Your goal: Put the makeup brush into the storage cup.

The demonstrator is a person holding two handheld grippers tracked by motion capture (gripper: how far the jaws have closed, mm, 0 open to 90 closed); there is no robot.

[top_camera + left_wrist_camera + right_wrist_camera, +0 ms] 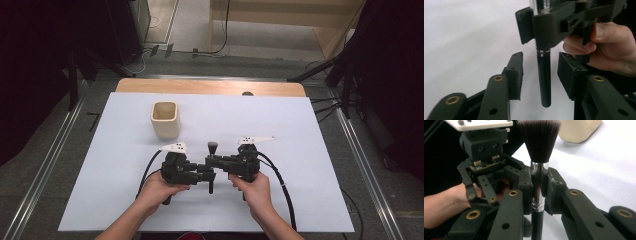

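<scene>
From above, both grippers meet near the table's (pixel 125 200) front; the right gripper (pixel 216 161) holds a makeup brush (pixel 212 148) upright, a beige cup (pixel 165 119) well behind.

In the left gripper view, the left gripper (pixel 540 72) stands open around the black handle (pixel 544 77), pads apart from it.

In the right gripper view, the right gripper's pads clamp the silver ferrule (pixel 538 185) beneath the bristles (pixel 539 137).

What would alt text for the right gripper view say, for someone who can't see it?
A black claw is clamped on the shiny metal collar of a makeup brush, whose dark, white-tipped bristles fan upward. To the left a hand holds a second black claw close beside it, and a cream cup stands behind on the white table.
</scene>
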